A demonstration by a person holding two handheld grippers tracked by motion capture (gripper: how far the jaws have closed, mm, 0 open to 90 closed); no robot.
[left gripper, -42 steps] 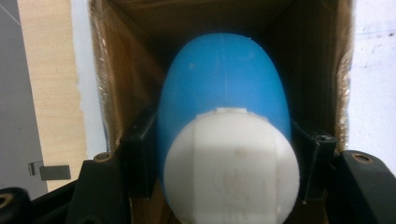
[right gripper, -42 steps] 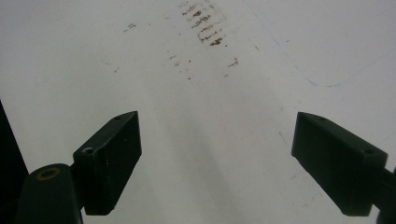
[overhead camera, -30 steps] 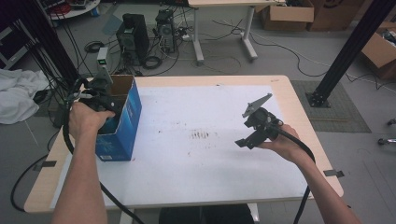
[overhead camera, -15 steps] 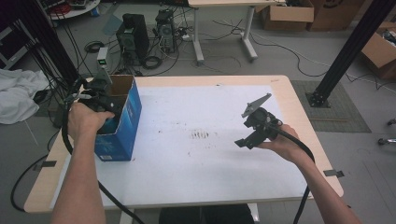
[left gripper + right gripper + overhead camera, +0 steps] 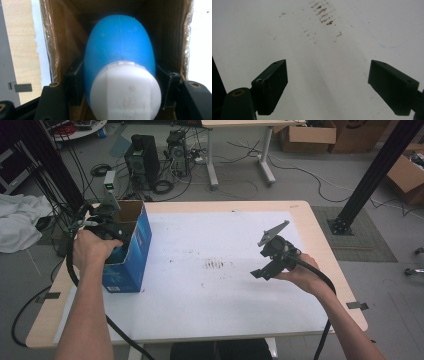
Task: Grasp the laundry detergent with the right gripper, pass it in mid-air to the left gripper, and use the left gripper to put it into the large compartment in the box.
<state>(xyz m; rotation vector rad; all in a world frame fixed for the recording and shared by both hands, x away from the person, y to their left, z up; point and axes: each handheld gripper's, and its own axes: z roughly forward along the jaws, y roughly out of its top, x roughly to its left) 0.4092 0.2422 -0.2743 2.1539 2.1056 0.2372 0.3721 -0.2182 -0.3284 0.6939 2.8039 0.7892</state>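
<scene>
An open blue cardboard box [image 5: 137,251] stands at the left edge of the white table top [image 5: 210,305]. My left gripper [image 5: 107,222] reaches into its open top. In the left gripper view my left gripper [image 5: 120,75] is shut on a blue bottle [image 5: 117,42] with a white cap [image 5: 125,92], between the box's brown inner walls [image 5: 62,37]. My right gripper [image 5: 263,265] hovers over the right half of the table. Its jaws stand wide apart, and the right gripper [image 5: 329,75] has only bare table between them.
A patch of dark smudges [image 5: 215,265] marks the table's middle, ahead of the right gripper [image 5: 324,15]. Beyond the table the floor holds computer towers [image 5: 142,155], cables, another desk [image 5: 240,135] and cardboard boxes [image 5: 410,175]. A black post [image 5: 370,175] rises at the right.
</scene>
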